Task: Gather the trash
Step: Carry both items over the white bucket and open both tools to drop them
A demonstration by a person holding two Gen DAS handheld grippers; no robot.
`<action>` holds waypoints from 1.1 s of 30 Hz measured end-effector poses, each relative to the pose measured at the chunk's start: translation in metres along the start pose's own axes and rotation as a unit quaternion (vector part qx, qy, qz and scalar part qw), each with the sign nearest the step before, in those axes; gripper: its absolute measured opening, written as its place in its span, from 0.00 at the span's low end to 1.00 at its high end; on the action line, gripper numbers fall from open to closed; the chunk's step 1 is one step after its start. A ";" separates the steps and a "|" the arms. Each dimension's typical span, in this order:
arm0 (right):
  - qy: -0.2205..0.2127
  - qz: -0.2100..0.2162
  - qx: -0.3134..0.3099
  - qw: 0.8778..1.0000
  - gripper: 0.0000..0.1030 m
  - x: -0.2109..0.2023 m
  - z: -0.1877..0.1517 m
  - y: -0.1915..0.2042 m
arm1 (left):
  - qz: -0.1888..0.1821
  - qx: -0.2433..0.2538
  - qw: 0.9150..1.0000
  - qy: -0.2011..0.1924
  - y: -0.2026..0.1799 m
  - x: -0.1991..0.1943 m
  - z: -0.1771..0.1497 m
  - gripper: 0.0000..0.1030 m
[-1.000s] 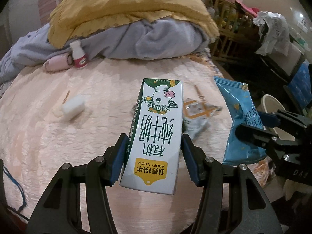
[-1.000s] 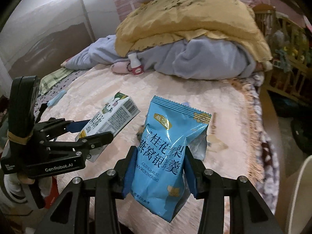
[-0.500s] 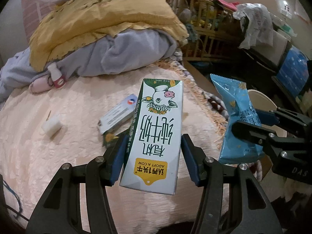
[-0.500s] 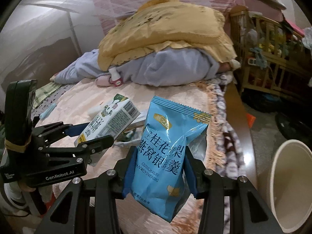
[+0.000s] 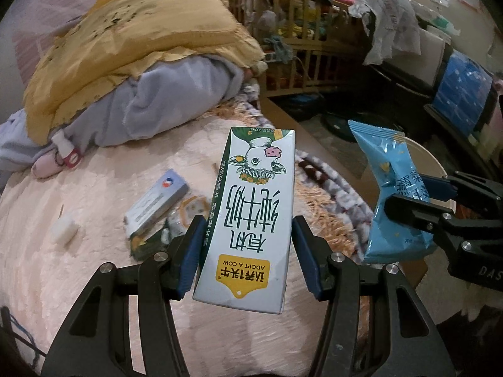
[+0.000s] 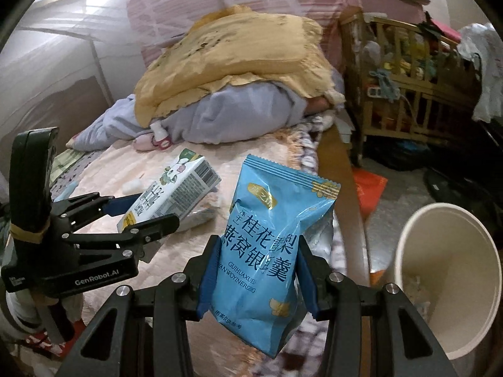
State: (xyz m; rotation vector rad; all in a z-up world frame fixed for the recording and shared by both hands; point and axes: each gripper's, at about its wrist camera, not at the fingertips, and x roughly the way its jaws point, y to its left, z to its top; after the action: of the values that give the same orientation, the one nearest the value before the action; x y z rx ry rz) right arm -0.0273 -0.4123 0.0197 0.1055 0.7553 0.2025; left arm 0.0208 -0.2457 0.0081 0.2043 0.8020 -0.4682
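My left gripper (image 5: 245, 245) is shut on a white and green milk carton (image 5: 251, 207) with a cow picture, held above the bed. It also shows in the right wrist view (image 6: 141, 213) with the carton (image 6: 176, 194). My right gripper (image 6: 256, 270) is shut on a blue snack bag (image 6: 270, 245), held near the bed's right edge. The bag (image 5: 393, 188) also shows in the left wrist view. A cream waste bin (image 6: 446, 270) stands on the floor at the lower right, beside the bag.
On the pink bedspread (image 5: 94, 267) lie a small flat box (image 5: 157, 202), a wrapper (image 5: 185, 220), a white lump (image 5: 64, 229) and a small bottle (image 5: 66, 154). Yellow and grey bedding (image 5: 135, 62) is piled behind. A wooden crib (image 6: 408, 100) stands to the right.
Both grippers have swung to the right with their loads. The waste bin has come much further into the right wrist view, and more of the floor and crib shows.
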 end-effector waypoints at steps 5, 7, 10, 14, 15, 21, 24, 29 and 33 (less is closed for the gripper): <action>-0.003 -0.018 0.019 1.000 0.43 -0.011 -0.007 -0.026 | -0.012 0.018 1.000 0.002 -0.022 0.009 0.011 0.52; -0.003 -0.026 0.026 0.999 0.43 -0.015 -0.009 -0.037 | -0.015 0.025 1.000 0.003 -0.031 0.013 0.016 0.52; -0.003 -0.038 0.039 0.998 0.43 -0.021 -0.013 -0.055 | -0.019 0.035 0.999 0.001 -0.043 0.017 0.022 0.52; -0.006 -0.053 0.059 0.997 0.43 -0.029 -0.020 -0.078 | -0.027 0.047 0.999 0.002 -0.058 0.023 0.028 0.52; -0.007 -0.057 0.063 0.996 0.43 -0.032 -0.021 -0.083 | -0.028 0.050 0.998 0.002 -0.062 0.025 0.030 0.52; -0.010 -0.076 0.081 0.994 0.43 -0.042 -0.026 -0.111 | -0.042 0.063 0.997 0.005 -0.085 0.036 0.042 0.52; -0.011 -0.084 0.085 0.993 0.43 -0.045 -0.027 -0.120 | -0.051 0.064 0.997 0.006 -0.095 0.042 0.047 0.52; -0.009 -0.097 0.093 0.991 0.43 -0.046 -0.031 -0.136 | -0.064 0.073 0.995 0.010 -0.114 0.051 0.053 0.52; -0.007 -0.112 0.104 0.988 0.43 -0.045 -0.035 -0.150 | -0.083 0.071 0.994 0.017 -0.127 0.061 0.057 0.53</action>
State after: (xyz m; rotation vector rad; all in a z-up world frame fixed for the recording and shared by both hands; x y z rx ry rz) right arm -0.0620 -0.5673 -0.0004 0.2180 0.7668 -0.0908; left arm 0.0335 -0.3970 0.0029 0.2797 0.8236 -0.6822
